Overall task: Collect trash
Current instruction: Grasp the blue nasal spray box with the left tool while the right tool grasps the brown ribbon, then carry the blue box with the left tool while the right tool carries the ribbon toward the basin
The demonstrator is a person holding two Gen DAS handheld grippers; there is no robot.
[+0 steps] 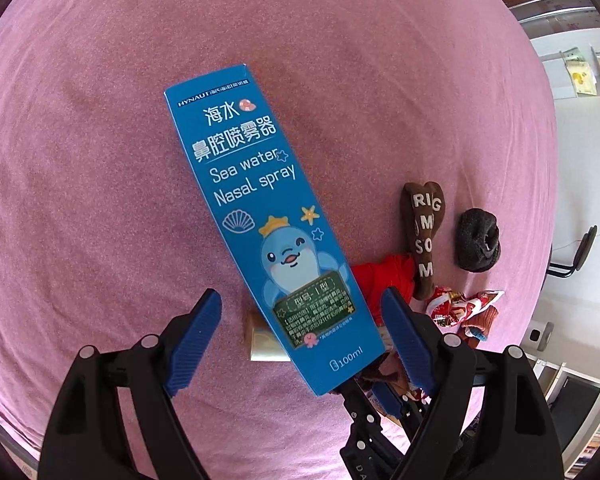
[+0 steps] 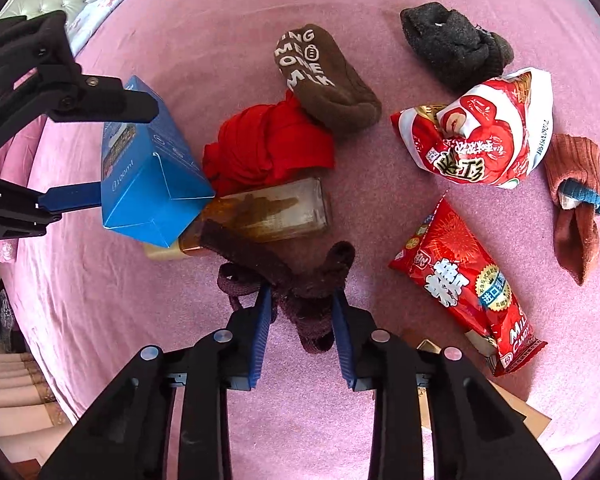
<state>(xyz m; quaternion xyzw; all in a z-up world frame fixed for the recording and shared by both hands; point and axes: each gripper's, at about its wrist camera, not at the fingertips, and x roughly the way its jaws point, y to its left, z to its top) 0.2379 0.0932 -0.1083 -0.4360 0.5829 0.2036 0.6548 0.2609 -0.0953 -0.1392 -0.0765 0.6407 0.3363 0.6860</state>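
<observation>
Nasal-spray box [image 1: 268, 216], blue: tilted up off the pink bedspread [image 1: 100, 120], lower end propped on the cap end of a clear bottle [image 2: 268, 212] lying flat. Straddled by the left gripper [image 1: 300, 295], spread wide and gripping nothing; one pad against the box edge, the other clear of it with bedspread showing in the gap. Just beyond the bottle, a crumpled red cloth [image 2: 268, 144], touching a brown lettered sock [image 2: 324, 84]. Draped across the bottle's near side, a dark maroon sock [image 2: 256, 256], pinched between the pads of the right gripper [image 2: 301, 294], clamped on its bunched end. Off to the side, well apart from the box: a red jujube packet [image 2: 476, 136], a red candy packet [image 2: 460, 280] below it, a dark grey sock [image 2: 456, 44] above, a rust sock with a blue cuff [image 2: 576, 204] at the far edge. Count: one box, one bottle, two red packets, four socks, one red cloth.
</observation>
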